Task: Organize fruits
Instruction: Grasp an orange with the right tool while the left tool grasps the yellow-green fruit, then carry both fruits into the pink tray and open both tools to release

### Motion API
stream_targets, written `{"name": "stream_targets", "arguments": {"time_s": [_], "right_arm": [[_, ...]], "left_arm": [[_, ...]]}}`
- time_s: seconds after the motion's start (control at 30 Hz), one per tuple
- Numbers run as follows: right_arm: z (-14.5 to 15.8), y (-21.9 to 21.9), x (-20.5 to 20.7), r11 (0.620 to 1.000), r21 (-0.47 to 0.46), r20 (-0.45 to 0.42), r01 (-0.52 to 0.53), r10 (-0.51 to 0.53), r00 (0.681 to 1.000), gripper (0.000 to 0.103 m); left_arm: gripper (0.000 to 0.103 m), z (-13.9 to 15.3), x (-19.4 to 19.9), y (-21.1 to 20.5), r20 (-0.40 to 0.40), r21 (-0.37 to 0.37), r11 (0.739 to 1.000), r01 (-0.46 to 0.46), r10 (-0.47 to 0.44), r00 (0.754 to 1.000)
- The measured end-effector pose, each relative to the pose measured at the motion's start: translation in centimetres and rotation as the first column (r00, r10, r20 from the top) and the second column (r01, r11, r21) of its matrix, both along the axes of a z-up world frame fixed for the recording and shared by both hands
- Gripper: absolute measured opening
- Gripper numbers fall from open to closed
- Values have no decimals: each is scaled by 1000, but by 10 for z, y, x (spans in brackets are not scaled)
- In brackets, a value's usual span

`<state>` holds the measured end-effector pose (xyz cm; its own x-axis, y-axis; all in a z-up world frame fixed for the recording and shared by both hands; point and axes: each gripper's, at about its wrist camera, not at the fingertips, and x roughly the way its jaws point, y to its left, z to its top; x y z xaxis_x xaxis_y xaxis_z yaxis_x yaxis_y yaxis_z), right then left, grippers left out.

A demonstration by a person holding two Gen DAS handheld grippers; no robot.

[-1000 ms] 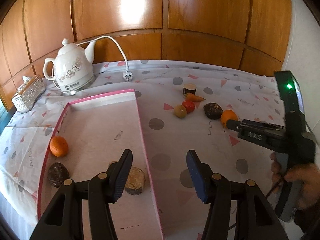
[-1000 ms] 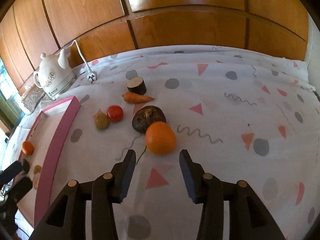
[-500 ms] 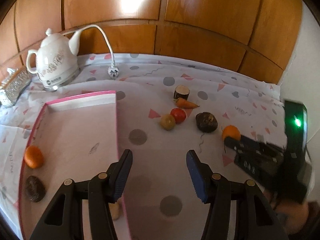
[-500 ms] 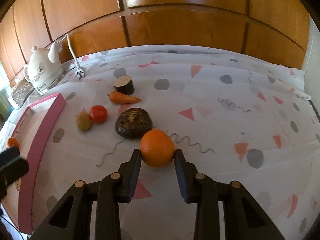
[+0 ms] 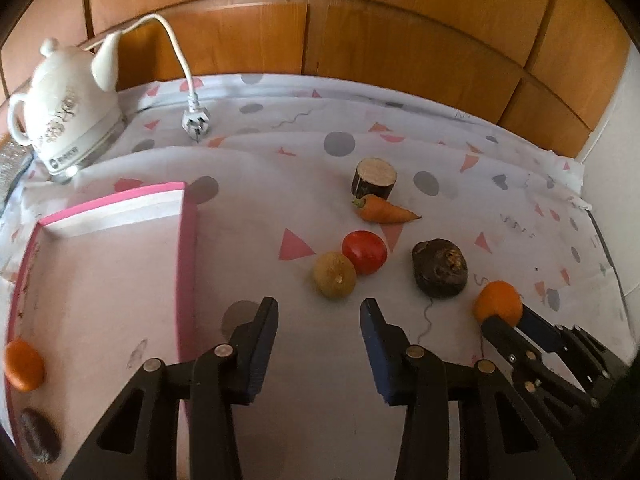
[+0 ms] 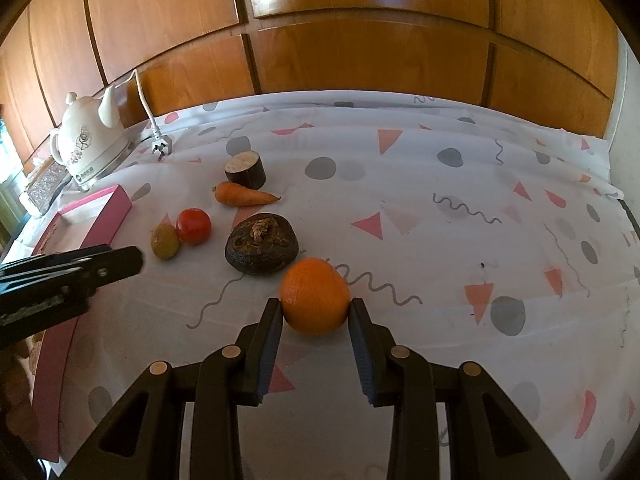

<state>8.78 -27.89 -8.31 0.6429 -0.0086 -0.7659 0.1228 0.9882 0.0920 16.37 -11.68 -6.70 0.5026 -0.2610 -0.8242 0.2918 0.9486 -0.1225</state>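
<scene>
My right gripper is shut on an orange on the tablecloth; it also shows in the left wrist view. My left gripper is open and empty, just short of a yellow-brown kiwi and a red tomato. A dark round fruit, a carrot and a dark cut stump-like piece lie beyond. The pink tray at left holds another orange and a dark fruit.
A white kettle with a cord and plug stands at the back left. Wooden wall panels run behind the table. The table's right edge meets a white wall.
My right gripper closed onto the orange. My left gripper swung right, away from the tray, toward the kiwi and tomato.
</scene>
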Motion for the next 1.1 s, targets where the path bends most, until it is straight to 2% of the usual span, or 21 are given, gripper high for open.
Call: {"name": "stream_targets", "arguments": {"time_s": [0.2,0.33,0.37,0.43,0.53,0.7,0.97,1.1], "right_arm": [[-1,-1,-1,1000,7,13,1,-1,1000,34],[-1,-1,-1,1000,13,17,0,-1,1000,34],[-1,-2,-1,1000,13,17,0,-1,1000,34],[-1,-1,-1,1000,12,17,-1,0,1000,34],[-1,-1,-1,1000,13,17,-3,2,1000,34],[-3,-3,-1,1000,27,3,-9,9,1000,34],[-2,0,-7,1000,9,-4,-9,9,1000,34],[-1,1,-19,1000,1,-8,-7,7,1000,33]], "left_arm": [[44,-12,15,-10,-35,-5,1000,22,-22,999],[43,-15,21,-18,-19,12,999,30,-30,999],[41,-15,23,-20,-17,14,999,35,-35,999],[27,-16,24,-21,-10,13,999,37,-37,999],[26,-17,20,-20,-4,1,999,39,-39,999],[26,-15,0,-16,1,-21,999,30,-30,1000],[26,-17,-57,-13,28,-28,998,51,-50,998],[26,-21,-77,-17,76,-1,998,70,-69,995]]}}
